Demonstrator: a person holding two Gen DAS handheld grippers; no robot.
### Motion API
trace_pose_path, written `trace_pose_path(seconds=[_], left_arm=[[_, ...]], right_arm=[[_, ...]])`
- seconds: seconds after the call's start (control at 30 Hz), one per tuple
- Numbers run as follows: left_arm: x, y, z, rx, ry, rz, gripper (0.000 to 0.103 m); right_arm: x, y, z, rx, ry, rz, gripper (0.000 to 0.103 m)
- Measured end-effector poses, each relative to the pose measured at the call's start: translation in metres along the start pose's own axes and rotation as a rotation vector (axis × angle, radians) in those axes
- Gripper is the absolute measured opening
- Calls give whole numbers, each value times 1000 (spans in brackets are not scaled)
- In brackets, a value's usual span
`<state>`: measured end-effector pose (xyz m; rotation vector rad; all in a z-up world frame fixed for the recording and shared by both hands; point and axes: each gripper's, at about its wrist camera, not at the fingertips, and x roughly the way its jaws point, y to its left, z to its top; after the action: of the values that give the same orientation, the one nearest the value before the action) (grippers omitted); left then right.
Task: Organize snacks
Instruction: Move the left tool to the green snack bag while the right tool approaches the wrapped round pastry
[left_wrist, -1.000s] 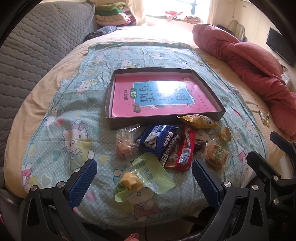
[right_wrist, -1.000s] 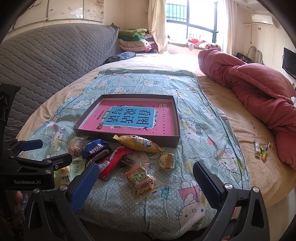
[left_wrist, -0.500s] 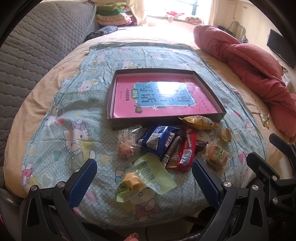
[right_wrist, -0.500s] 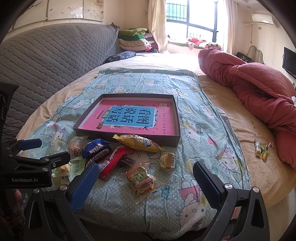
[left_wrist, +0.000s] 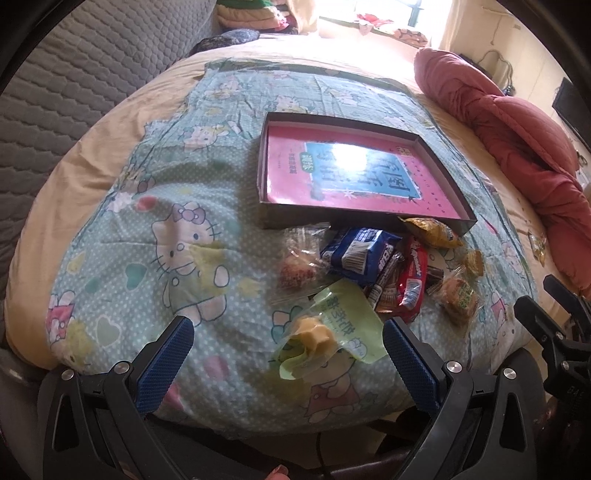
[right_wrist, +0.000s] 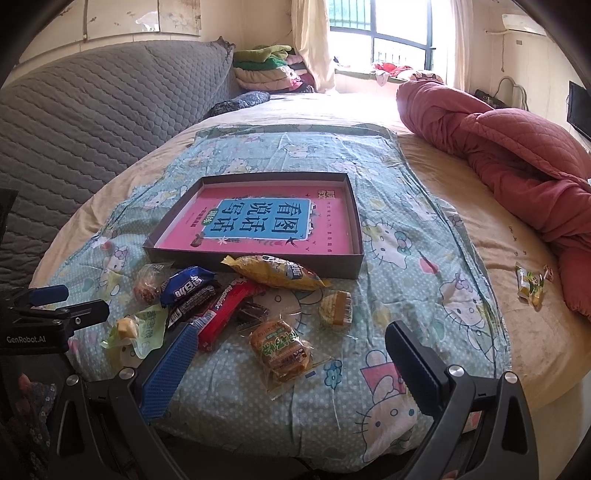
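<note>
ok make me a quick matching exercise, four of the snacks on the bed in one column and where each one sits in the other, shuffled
Things:
1. yellow snack bag
2. green pouch
3. blue packet
4. loose green-yellow candy

Places:
A. off the printed sheet, near the red quilt
B. nearest the left gripper
C. against the front wall of the tray
D. between the clear-wrapped pastry and the red bar

Pairs: 1-C, 2-B, 3-D, 4-A
</note>
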<state>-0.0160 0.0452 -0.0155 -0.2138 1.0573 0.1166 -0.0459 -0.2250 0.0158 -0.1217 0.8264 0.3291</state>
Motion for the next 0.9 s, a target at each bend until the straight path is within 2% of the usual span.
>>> trace_pose_path(seconds=[0.2, 0.53, 0.9], left_arm=[[12, 15, -8, -48, 73, -14, 102], [47, 6, -14, -34, 201, -75, 102], [73, -13, -9, 2, 210, -88, 102]], right_arm=[[5, 3, -1, -13, 18, 20, 102], [18, -3, -4, 7, 66, 39, 102], [46, 3, -6, -27, 138, 53, 102]])
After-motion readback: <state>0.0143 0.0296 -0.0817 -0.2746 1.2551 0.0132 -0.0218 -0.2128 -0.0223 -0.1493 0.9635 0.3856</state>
